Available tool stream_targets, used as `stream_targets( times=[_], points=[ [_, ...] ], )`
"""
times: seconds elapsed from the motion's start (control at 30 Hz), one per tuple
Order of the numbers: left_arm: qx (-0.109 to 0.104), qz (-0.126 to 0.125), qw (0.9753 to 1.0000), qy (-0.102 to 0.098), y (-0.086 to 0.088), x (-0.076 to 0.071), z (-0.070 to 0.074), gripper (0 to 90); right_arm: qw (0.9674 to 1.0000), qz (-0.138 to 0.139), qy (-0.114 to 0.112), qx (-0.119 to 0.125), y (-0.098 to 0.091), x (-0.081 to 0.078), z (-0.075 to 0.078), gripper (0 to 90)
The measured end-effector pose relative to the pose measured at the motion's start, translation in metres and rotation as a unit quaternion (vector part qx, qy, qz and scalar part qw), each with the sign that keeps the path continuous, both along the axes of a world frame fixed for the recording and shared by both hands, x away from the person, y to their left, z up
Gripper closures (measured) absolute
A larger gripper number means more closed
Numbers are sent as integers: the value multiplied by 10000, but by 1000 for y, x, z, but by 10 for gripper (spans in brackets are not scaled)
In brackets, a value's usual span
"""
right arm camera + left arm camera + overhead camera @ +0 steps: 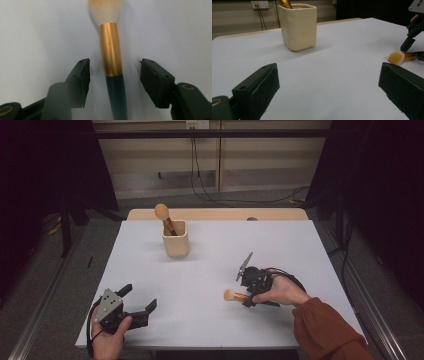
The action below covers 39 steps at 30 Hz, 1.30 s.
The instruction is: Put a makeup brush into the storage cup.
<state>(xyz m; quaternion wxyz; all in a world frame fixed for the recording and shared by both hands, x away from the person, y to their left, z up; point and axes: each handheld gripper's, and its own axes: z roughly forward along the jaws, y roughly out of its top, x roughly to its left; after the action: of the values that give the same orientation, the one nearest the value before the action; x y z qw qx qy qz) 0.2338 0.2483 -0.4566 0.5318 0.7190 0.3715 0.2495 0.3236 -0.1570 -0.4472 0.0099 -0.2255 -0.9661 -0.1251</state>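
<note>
A makeup brush (234,295) with a pale tuft, a gold ferrule and a dark handle lies flat on the white table (215,265), right of the middle. My right gripper (245,296) points down over it. In the right gripper view the brush (110,50) runs up between the two jaws of the right gripper (113,72), with a gap on each side, so neither pad touches it. My left gripper (140,297) rests near the front left edge, jaws wide apart and empty (328,82). From there the brush (398,57) lies off to the right.
A cream square cup (176,242) stands toward the back of the table, left of centre, with a second brush (162,212) leaning in it, head up. The left gripper view has this cup (299,27) straight ahead. Cables run across the floor beyond the table.
</note>
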Motion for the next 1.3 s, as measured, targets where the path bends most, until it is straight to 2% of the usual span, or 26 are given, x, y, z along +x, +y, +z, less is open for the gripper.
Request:
stream_targets(
  times=[0.03, 0.13, 0.2, 0.3, 0.4, 0.53, 0.7, 0.93, 1.3],
  points=[
    [23, -27, 10000, -12, 0, 0, 0, 31, 10000, -42, -4, 0, 1, 0, -1, 442],
    [14, -18, 10000, -3, 0, 0, 0, 31, 9999, 61, -9, -101, 2, -1, -4, 448],
    [-2, -1, 10000, 4, 0, 0, 0, 31, 9997, 162, -98, -150, 3, -2, -4, 468],
    [34, -43, 10000, -10, 0, 1, 0, 31, 9995, 228, -87, -197, 5, -3, -3, 550],
    [-10, -97, 10000, -18, -1, 0, 0, 31, 9994, 168, -16, -305, 7, -3, -2, 581],
    [20, -121, 9999, -26, -2, 0, 0, 31, 9993, 13, 76, -354, 7, 3, -2, 669],
    [6, -98, 9999, -21, -1, 0, 0, 31, 9982, 162, -8, -573, 14, 1, -1, 720],
    [2, -127, 9999, -6, -2, 0, -1, 31, 9981, 214, -20, -583, 15, -1, -1, 745],
    [37, -88, 10000, -15, -1, 1, 0, 31, 9994, -2, 64, -340, 7, 1, 0, 747]
  ],
)
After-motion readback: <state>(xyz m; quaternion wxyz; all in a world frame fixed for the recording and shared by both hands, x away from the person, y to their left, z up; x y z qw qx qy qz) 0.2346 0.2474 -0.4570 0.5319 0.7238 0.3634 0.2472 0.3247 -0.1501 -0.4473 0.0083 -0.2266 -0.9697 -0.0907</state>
